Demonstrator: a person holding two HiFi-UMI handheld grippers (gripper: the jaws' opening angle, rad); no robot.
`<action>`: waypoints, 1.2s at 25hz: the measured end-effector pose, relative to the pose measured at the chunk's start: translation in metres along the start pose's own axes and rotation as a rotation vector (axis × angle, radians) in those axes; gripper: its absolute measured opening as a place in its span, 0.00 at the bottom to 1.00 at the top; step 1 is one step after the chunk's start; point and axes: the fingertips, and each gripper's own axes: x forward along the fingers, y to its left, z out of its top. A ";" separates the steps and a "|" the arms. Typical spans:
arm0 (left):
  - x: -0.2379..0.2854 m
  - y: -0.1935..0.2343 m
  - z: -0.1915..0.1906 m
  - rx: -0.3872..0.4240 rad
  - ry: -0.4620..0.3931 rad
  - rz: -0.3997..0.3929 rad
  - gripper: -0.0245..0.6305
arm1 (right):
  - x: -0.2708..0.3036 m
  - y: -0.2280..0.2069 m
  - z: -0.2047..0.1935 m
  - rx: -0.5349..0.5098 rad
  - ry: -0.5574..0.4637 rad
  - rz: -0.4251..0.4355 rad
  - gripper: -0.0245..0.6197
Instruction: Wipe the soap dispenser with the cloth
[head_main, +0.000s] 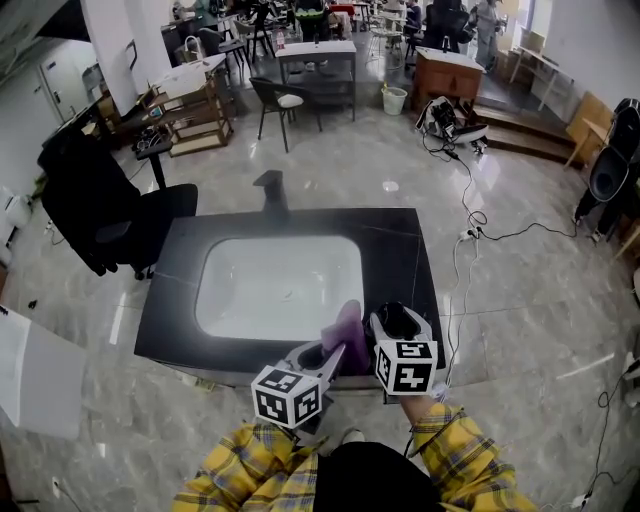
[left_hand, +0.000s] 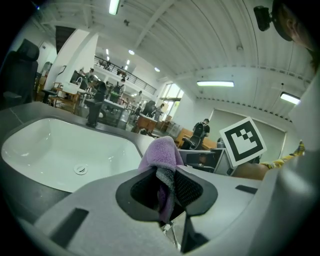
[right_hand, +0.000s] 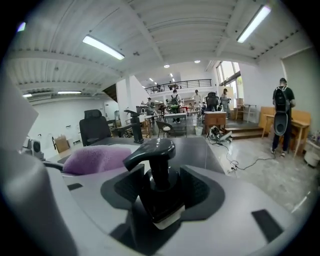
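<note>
My right gripper (right_hand: 159, 192) is shut on a black soap dispenser (right_hand: 156, 185), its pump head (right_hand: 150, 151) pointing left; in the head view the dispenser (head_main: 399, 321) sits over the counter's near right corner. My left gripper (left_hand: 167, 192) is shut on a purple cloth (left_hand: 162, 156) that sticks up out of the jaws. In the head view the cloth (head_main: 348, 330) stands just left of the dispenser, close beside it. From the right gripper view the cloth (right_hand: 95, 159) shows at the left. Whether cloth and dispenser touch is not clear.
A dark counter (head_main: 402, 250) holds a white sink basin (head_main: 280, 285) with a black faucet (head_main: 272, 190) at its far edge. A black office chair (head_main: 100, 215) stands to the left. Cables (head_main: 470, 225) lie on the floor at right. Tables, chairs and people fill the far room.
</note>
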 end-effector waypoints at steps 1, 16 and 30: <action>0.000 -0.001 0.001 -0.001 -0.001 0.000 0.14 | 0.000 0.001 0.000 -0.006 -0.003 -0.002 0.37; 0.004 -0.023 0.027 0.025 -0.093 -0.042 0.14 | -0.058 0.009 0.004 -0.325 -0.103 0.143 0.47; 0.032 -0.040 0.019 0.048 -0.072 -0.071 0.14 | -0.075 -0.031 -0.015 -0.165 -0.077 0.074 0.47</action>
